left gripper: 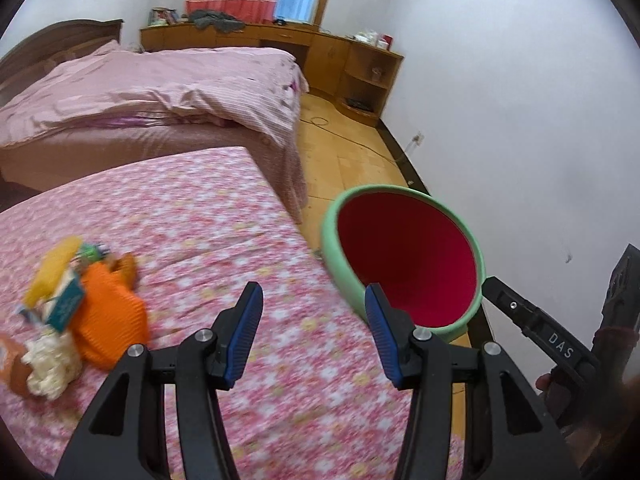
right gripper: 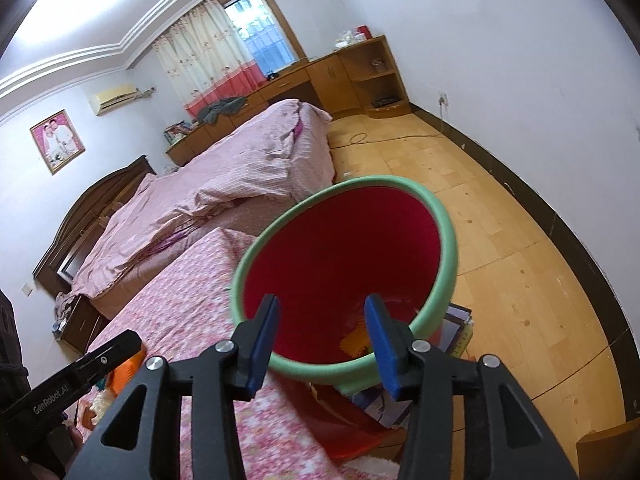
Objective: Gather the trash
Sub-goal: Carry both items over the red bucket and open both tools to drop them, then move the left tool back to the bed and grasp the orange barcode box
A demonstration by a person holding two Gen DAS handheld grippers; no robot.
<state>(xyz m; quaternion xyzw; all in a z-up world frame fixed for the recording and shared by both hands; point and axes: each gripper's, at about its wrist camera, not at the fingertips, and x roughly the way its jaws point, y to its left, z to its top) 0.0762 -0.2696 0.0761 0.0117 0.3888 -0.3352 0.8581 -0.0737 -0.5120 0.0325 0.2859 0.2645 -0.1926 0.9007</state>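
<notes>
Both grippers stand half open, holding nothing: the left gripper [left gripper: 314, 328] over the floral bedspread [left gripper: 224, 216], the right gripper [right gripper: 322, 340] above the red bin [right gripper: 340, 256]. Trash pile [left gripper: 76, 308] lies far left on the bedspread; yellow scrap [right gripper: 354, 340] is inside the bin.

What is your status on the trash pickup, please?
Left gripper and right gripper open, empty. Trash pile on bed; bin alongside. Nothing blocking.

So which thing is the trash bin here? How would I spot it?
Find the bed with the pink flowered sheet. Off its edge, above the wooden floor, is the round bin with a mint-green rim and deep red inside. Nothing else nearby is round or open-topped.
</notes>
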